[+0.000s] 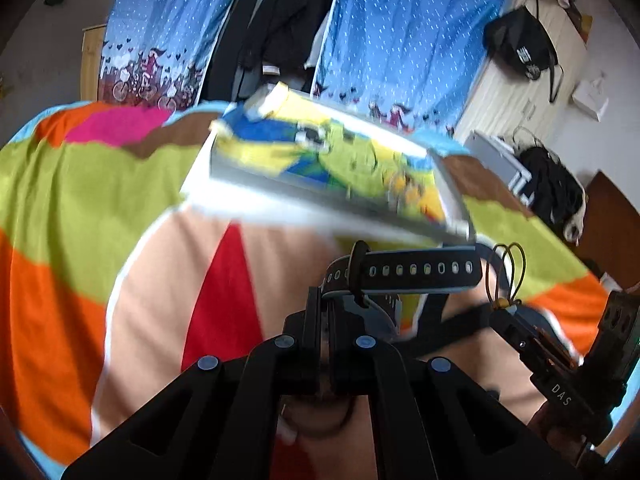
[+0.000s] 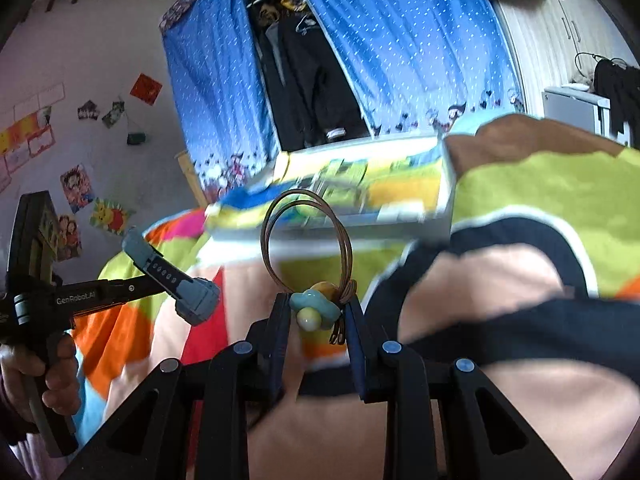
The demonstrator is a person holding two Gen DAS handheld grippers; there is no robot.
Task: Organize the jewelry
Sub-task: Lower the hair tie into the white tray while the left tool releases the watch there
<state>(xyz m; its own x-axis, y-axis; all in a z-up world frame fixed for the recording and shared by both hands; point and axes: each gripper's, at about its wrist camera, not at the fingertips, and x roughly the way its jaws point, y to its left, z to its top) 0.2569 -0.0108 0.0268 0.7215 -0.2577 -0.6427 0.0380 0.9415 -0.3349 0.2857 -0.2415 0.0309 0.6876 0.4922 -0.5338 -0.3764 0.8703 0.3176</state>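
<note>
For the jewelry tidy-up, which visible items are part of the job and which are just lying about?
Part of the job:
- black perforated watch strap, clamped in the left gripper
- brown double-loop hair tie with a blue and yellow charm, clamped in the right gripper
- shallow white-edged tray with a colourful cartoon bottom, probably where they go

Lying about:
- black bag
- dark hanging clothes

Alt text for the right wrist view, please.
The right gripper pinches a hair tie with a blue flower charm, held above a colourful bedspread. A shallow box lies ahead on the bed; at left, the left gripper holds a watch.
</note>
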